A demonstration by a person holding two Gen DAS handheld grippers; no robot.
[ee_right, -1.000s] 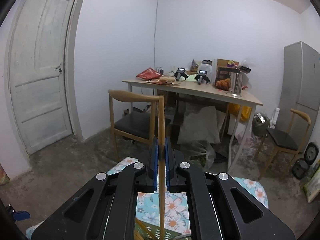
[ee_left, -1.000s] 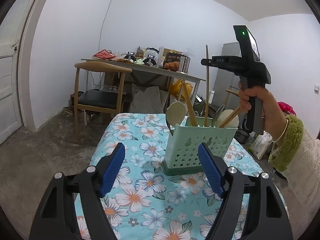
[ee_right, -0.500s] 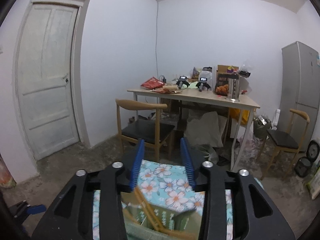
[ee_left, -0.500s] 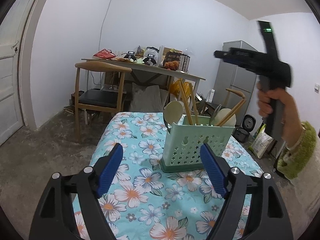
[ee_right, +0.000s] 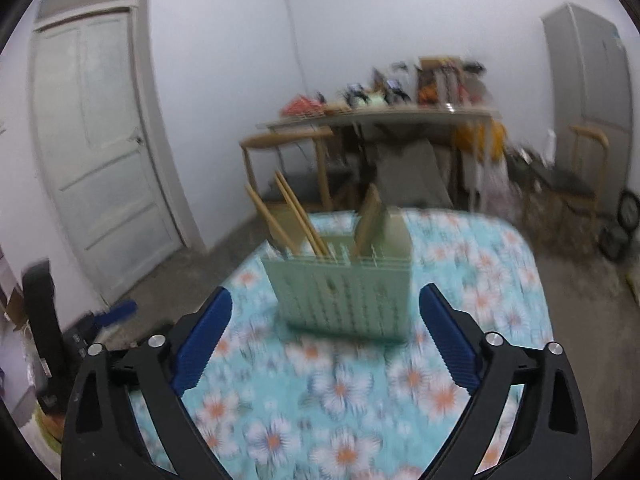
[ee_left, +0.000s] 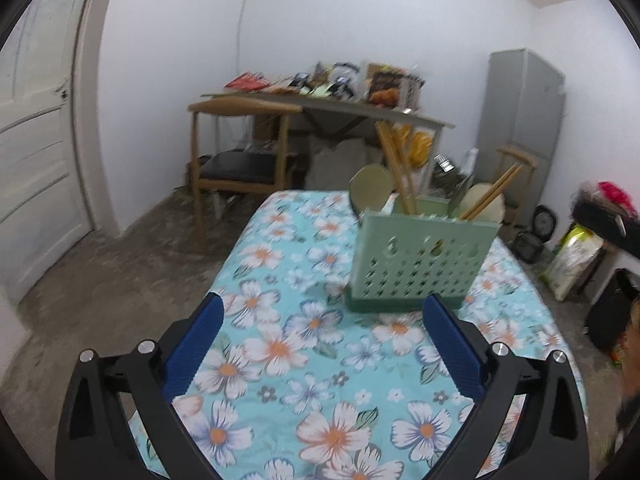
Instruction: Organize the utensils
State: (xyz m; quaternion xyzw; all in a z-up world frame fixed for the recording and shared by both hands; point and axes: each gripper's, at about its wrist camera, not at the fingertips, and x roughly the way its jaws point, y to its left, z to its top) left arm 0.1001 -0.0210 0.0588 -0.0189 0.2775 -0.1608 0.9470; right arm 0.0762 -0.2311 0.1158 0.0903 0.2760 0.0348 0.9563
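My left gripper (ee_left: 320, 320) and right gripper (ee_right: 325, 316) both have jaws opening wide, nothing between them, over the floral tablecloth (ee_left: 320, 380). The green utensil caddy (ee_left: 424, 260) stands ahead; only my left view shows its spoons (ee_left: 370, 192), while the right view's blurry and catches just the chopsticks (ee_right: 298, 216).

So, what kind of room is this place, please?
Probably a plain room in a home, used for eating. A floral tablecloth carries a green utensil holder; behind stand a cluttered table, a wooden chair and a fridge.
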